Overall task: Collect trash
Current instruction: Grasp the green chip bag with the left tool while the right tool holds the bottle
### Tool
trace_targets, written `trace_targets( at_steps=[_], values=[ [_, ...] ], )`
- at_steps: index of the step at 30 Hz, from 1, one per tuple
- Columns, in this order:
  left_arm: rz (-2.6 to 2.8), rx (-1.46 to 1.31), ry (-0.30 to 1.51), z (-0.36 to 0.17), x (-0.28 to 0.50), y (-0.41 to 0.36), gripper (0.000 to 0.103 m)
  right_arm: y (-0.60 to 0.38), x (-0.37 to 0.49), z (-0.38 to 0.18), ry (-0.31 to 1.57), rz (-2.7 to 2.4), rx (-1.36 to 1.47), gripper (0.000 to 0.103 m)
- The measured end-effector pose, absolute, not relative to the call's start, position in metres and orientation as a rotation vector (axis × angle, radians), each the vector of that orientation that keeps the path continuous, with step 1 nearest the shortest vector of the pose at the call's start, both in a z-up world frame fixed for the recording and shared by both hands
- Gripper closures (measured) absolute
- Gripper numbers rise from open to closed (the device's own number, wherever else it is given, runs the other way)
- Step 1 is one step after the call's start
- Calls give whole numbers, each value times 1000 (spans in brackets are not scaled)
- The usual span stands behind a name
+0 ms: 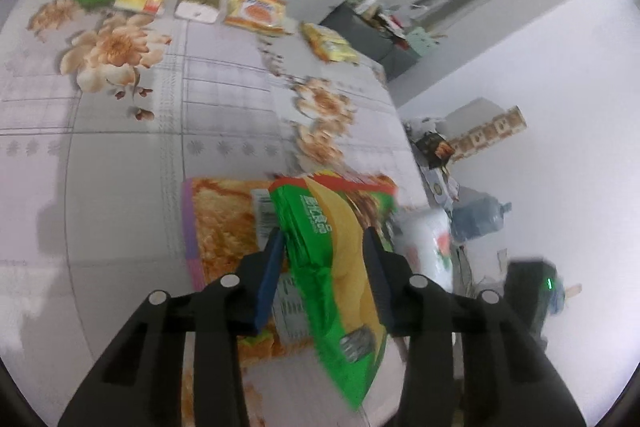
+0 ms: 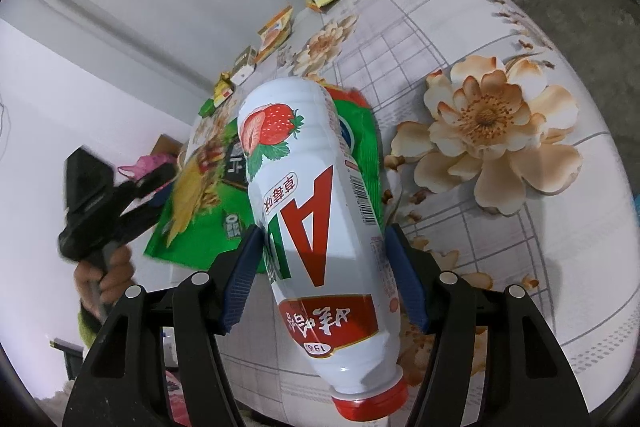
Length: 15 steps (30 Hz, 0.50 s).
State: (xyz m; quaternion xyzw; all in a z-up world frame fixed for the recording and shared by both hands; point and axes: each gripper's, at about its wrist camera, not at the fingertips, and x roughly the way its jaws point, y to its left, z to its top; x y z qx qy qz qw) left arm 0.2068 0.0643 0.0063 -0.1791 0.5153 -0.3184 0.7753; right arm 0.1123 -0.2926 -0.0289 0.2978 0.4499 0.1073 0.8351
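My left gripper [image 1: 322, 239] is shut on a green chip bag [image 1: 332, 267] and holds it above an orange snack packet [image 1: 224, 227] on the flowered table. The bag also shows in the right wrist view [image 2: 208, 195], with the left gripper [image 2: 96, 203] at its left. My right gripper [image 2: 324, 247] is shut on a white strawberry milk bottle [image 2: 320, 227] with a red cap [image 2: 372, 403] pointing toward the camera, held above the table.
Several snack wrappers lie in a row at the table's far edge [image 1: 192, 1], [image 2: 276, 31]. The flowered tablecloth [image 1: 120, 147] covers the table. Right of the table stand a water jug [image 1: 480, 219], boxes [image 1: 480, 135] and a dark cabinet [image 1: 372, 39].
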Motion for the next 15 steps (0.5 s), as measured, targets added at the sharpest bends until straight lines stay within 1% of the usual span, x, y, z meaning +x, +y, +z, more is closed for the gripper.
trace_targets(
  at_steps=[2, 3, 6, 12, 15],
  values=[
    [-723, -367, 1093, 14, 184, 63, 69, -294, 109, -26, 945, 226, 609, 45],
    [-743, -362, 1087, 16, 174, 62, 72, -294, 107, -23, 941, 225, 596, 47],
    [-793, -344, 1070, 20, 141, 58, 79, -300, 98, -18, 932, 217, 572, 47],
    [-869, -306, 1093, 5, 79, 41, 80, -306, 87, -23, 937, 208, 585, 47],
    [-922, -240, 1186, -23, 49, 20, 80, -306, 85, -26, 938, 212, 596, 47]
  ],
)
